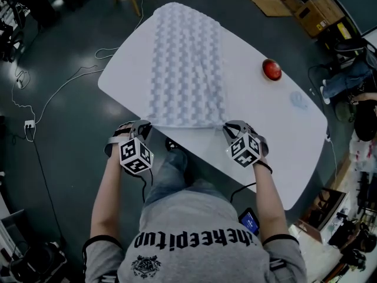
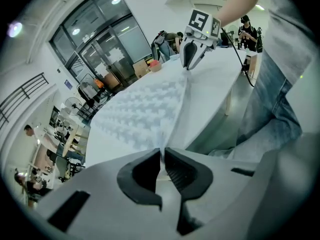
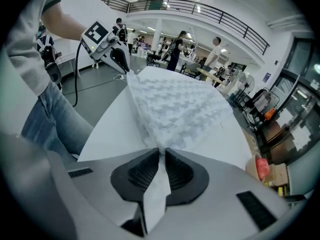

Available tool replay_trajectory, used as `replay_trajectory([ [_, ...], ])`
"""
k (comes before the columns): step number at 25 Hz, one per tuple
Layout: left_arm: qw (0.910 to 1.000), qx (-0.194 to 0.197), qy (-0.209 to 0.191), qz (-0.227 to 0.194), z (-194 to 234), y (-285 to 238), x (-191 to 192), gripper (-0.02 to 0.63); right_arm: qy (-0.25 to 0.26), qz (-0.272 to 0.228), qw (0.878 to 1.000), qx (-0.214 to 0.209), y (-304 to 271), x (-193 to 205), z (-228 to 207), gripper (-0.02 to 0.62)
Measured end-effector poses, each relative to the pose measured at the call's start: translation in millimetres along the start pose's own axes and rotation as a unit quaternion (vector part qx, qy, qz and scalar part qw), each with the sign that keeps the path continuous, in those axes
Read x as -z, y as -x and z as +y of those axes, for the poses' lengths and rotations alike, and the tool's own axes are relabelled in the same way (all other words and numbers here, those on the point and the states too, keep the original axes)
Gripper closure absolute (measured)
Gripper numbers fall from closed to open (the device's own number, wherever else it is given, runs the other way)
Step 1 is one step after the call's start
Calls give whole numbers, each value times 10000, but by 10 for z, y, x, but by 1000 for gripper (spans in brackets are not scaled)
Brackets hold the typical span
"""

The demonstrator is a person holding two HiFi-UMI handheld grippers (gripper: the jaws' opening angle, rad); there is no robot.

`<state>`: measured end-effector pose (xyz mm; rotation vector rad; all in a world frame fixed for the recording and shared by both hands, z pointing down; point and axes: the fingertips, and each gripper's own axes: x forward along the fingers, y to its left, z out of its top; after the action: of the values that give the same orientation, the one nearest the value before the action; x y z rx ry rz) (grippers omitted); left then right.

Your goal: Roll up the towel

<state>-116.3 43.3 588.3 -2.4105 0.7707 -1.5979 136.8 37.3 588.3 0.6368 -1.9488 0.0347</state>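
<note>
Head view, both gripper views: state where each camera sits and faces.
Head view: on the person's head, facing steeply down at the white oval table and pale waffle-textured towel; forearms, lap show.
Left gripper view: on the left gripper, looking along the towel's edge toward the right gripper; jeans show.
Right gripper view: the reverse; jeans, arm show.
Shared: towel.

- The left gripper (image 1: 144, 127), lower left of centre in the head view, points steeply down with its marker cube facing the camera. Its jaws are pinched nearly together on a near corner of the towel (image 1: 185, 69).
- The right gripper (image 1: 227, 127), lower right of centre, mirrors it, its jaws clamping the other near corner.
- The left forearm (image 1: 108, 199) and right forearm (image 1: 269, 199) reach up from the bottom edge, roughly parallel.
</note>
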Motion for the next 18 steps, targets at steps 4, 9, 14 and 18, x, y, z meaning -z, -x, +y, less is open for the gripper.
replay_trajectory([
  [4, 9998, -159, 28, 107, 213, -119, -36, 567, 10, 89, 9997, 216, -106, -52, -201, 568],
  [9, 9997, -187, 59, 132, 345, -214, -70, 535, 51, 194, 9993, 325, -233, -59, -352, 568],
  [14, 9997, -208, 112, 89, 395, -238, -83, 508, 155, 199, 9987, 432, -326, -95, -463, 568],
  [18, 9996, -190, 145, 175, 409, -281, 9, 489, 217, 180, 9983, 505, -414, -166, -524, 566],
])
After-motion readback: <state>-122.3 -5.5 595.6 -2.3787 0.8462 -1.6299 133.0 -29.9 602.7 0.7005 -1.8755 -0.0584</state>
